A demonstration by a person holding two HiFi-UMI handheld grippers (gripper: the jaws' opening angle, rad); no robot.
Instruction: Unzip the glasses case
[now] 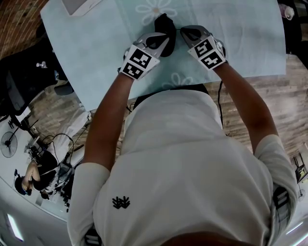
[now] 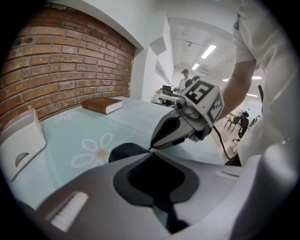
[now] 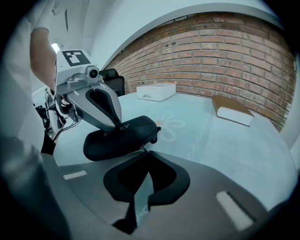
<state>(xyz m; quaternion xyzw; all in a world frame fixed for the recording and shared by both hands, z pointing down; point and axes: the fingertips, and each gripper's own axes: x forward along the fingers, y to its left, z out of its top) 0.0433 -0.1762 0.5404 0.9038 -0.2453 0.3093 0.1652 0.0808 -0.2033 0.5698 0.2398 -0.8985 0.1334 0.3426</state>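
A black glasses case (image 1: 165, 25) (image 3: 122, 137) (image 2: 125, 152) lies on the pale blue flowered cloth. My left gripper (image 1: 167, 40) (image 3: 116, 126) (image 2: 151, 153) comes in from the left, shut, its tips pressed onto the top of the case. My right gripper (image 1: 182, 30) (image 3: 145, 152) (image 2: 151, 148) is at the case's near right side. It is shut on the thin zipper pull (image 3: 139, 149), which runs from the case's seam to its tips. The two grippers' tips nearly meet. The zipper track itself is too dark to tell whether it is parted.
A white box (image 3: 156, 91) (image 2: 21, 140) (image 1: 79, 5) sits at the far left of the table (image 1: 240, 43). A brown book (image 3: 232, 109) (image 2: 102, 105) lies farther back by the brick wall. The table's front edge is close to the person's body.
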